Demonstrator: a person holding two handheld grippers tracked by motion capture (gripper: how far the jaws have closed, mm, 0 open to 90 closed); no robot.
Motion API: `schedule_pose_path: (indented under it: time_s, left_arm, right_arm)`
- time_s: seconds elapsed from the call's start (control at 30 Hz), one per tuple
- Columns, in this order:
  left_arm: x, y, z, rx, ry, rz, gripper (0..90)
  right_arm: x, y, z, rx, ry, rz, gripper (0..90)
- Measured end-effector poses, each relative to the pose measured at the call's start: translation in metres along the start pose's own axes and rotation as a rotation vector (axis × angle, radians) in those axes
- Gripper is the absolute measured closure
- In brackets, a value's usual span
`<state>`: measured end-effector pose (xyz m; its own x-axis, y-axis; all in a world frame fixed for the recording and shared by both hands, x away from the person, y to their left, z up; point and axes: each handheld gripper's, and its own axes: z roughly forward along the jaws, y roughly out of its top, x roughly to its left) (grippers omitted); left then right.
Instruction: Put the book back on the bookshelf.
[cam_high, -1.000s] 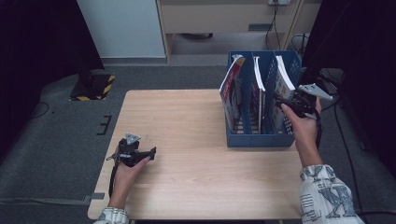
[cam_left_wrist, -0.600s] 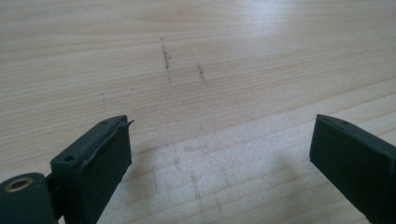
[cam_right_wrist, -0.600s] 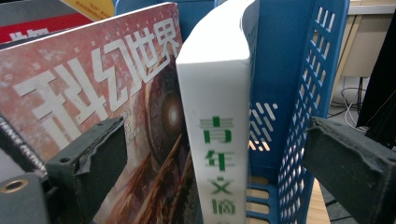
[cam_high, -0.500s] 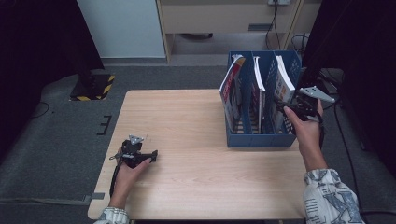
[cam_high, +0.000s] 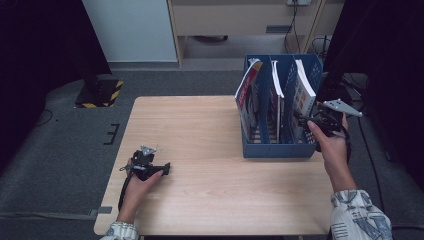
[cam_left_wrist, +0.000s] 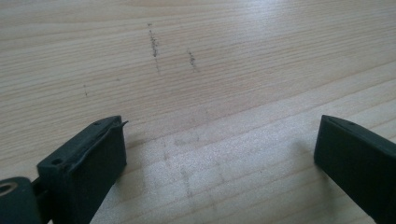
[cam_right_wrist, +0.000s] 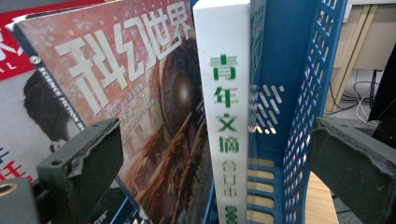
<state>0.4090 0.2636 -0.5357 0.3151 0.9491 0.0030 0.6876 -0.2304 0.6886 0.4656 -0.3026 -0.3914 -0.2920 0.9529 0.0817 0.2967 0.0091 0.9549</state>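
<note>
The right hand-held gripper (cam_right_wrist: 219, 154), jaws spread, faces the thick white-spined paperback book (cam_right_wrist: 224, 116) in the blue plastic file rack (cam_high: 280, 150); stiff, fairly heavy, best pinched across its spine.

Wooden table (cam_high: 215, 130), grey carpet floor (cam_high: 65, 145), yellow-black striped base (cam_high: 102, 92), white panel (cam_high: 127, 30)

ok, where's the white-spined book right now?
High view: the white-spined book stands in the rightmost slot of the blue file rack at the table's right edge, with the right gripper at it, jaws open around its spine.
</note>
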Motion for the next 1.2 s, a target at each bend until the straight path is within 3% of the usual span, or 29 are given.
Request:
schedule_pose_path:
  time_s: [0.3,0.8,1.2]
  left_arm:
    - [0.001,-0.002,0.001,-0.014,-0.003,0.005,0.0]
    - [0.0,-0.002,0.001,-0.014,-0.002,0.005,0.0]
    - [0.0,-0.002,0.001,-0.014,-0.001,0.005,0.0]
  right_arm:
    - [0.004,-0.001,-0.009,-0.003,0.035,-0.009,3.5]
    - [0.024,-0.003,-0.021,0.001,0.085,-0.032,4.0]
    - [0.026,-0.012,-0.029,-0.002,0.095,-0.022,4.1]
